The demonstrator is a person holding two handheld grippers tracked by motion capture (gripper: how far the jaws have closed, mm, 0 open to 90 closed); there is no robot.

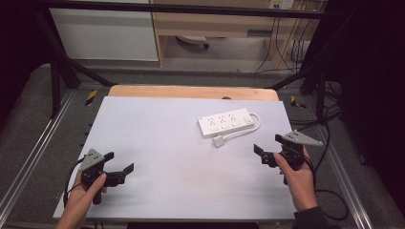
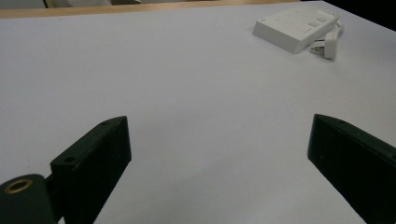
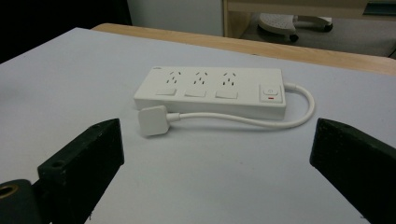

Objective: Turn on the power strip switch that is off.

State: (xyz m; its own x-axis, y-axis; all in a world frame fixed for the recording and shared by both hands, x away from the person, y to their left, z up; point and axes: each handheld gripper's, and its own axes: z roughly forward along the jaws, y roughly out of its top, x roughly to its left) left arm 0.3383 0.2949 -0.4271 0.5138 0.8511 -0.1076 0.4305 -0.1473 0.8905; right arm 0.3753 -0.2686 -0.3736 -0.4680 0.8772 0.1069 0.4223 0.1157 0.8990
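Note:
A white power strip (image 1: 225, 122) with three sockets and a switch lies flat on the white table top (image 1: 162, 138), right of centre. Its cable (image 1: 257, 125) loops round the right end, and the white plug (image 1: 219, 141) rests on the table just in front of the strip. My right gripper (image 1: 267, 144) is open and empty a short way to the plug's right, facing the strip (image 3: 210, 91) and plug (image 3: 153, 120). My left gripper (image 1: 119, 161) is open and empty near the front left, far from the strip (image 2: 296, 28).
A wooden table edge (image 1: 191, 91) shows beyond the white top. A black metal frame (image 1: 62, 71) surrounds the table. Cables (image 1: 329, 143) trail on the floor at the right, and a wooden cabinet (image 1: 215, 24) stands at the back.

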